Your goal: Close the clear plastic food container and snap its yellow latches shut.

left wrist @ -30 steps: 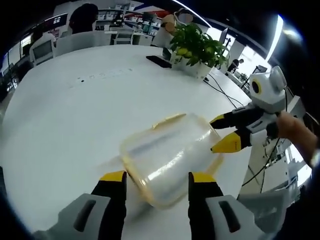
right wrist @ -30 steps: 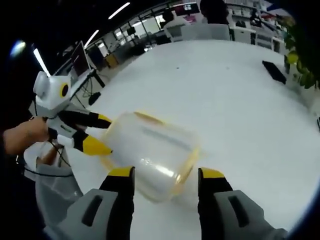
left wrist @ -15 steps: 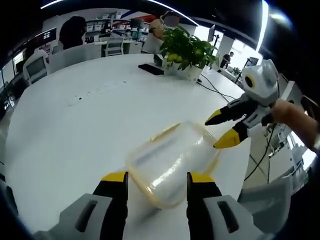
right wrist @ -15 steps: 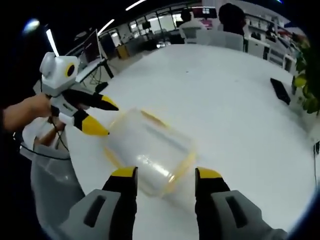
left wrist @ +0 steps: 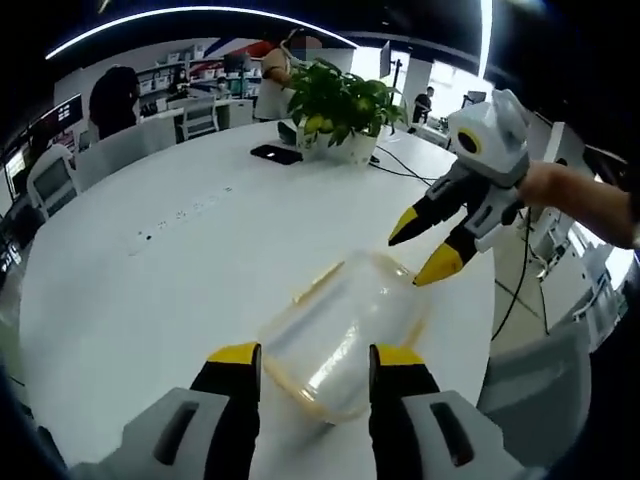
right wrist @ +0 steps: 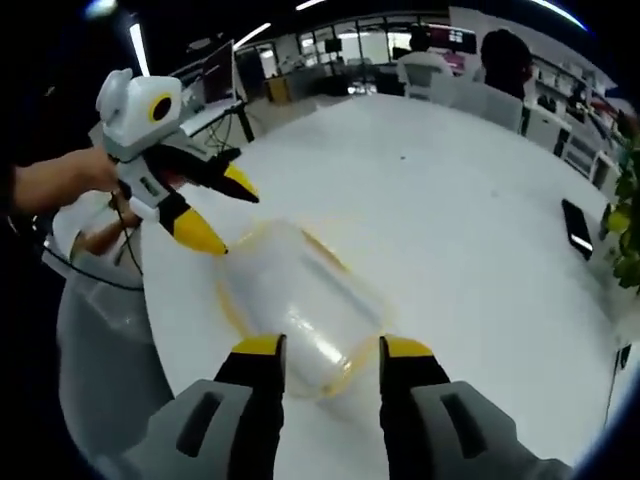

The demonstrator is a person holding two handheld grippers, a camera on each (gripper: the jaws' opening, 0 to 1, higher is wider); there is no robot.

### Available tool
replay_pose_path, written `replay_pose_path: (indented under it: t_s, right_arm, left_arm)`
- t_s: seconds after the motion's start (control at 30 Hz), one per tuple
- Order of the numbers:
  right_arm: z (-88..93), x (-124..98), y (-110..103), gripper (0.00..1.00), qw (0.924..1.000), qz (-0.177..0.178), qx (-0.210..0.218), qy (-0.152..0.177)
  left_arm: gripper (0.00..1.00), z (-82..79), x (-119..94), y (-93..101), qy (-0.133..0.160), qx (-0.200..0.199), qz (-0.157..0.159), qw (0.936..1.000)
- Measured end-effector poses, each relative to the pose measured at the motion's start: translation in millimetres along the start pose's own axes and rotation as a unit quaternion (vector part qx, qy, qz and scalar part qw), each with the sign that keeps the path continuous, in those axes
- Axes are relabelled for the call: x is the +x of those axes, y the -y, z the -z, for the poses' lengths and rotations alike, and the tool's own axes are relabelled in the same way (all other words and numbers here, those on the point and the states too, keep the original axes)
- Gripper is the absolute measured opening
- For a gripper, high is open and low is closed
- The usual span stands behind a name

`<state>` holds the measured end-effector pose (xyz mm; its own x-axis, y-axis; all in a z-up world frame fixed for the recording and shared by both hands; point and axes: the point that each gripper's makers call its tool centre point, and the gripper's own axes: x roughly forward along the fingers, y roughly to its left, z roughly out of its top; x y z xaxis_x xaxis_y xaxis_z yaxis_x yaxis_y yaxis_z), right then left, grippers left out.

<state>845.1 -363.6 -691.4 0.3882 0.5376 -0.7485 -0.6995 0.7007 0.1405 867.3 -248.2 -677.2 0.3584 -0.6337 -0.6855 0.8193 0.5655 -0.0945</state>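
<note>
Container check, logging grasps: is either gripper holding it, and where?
Nothing is held. Both the left gripper and right gripper are open, off the container.

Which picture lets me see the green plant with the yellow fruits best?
The left gripper view: the potted plant stands whole at the far side of the white table, leaves, yellow fruits and white pot all clear. In the right gripper view only a few leaves poke in at the right edge.

The clear container (left wrist: 345, 335) lies on the white table (left wrist: 150, 270), just past the left gripper (left wrist: 310, 365), whose jaws stand apart. The right gripper (left wrist: 425, 245) hovers open-jawed at its far end, before a potted plant (left wrist: 340, 100).
</note>
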Motion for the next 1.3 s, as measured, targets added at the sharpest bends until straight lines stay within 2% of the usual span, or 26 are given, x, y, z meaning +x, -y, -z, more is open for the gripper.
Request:
replay_pose_path:
  t_s: [0.3,0.53,0.77,1.1,1.3]
  right_arm:
    - [-11.5,3,-4,0.24,0.9985,-0.014,-0.053,-0.006]
    - [-13.9,3,1,0.26,0.9984,-0.003,-0.056,-0.008]
    - [-3.7,2,12,0.35,0.9995,0.022,-0.022,-0.009]
    - [15.5,2,12,0.36,0.9992,0.027,0.028,-0.011]
    - [26.6,7,6,0.36,0.9987,0.021,0.043,-0.017]
  left_arm:
    - [0.27,-12.4,2,12.5,0.004,0.043,0.026,0.9987]
    - [0.25,-11.8,2,13.5,0.001,0.047,0.026,0.9986]
    - [0.31,-3.9,3,3.2,-0.008,0.026,0.002,0.9996]
    - [0.33,20.1,8,-6.4,-0.030,-0.009,-0.028,0.9991]
    - [0.35,31.7,10,-7.5,-0.039,-0.032,-0.034,0.9982]
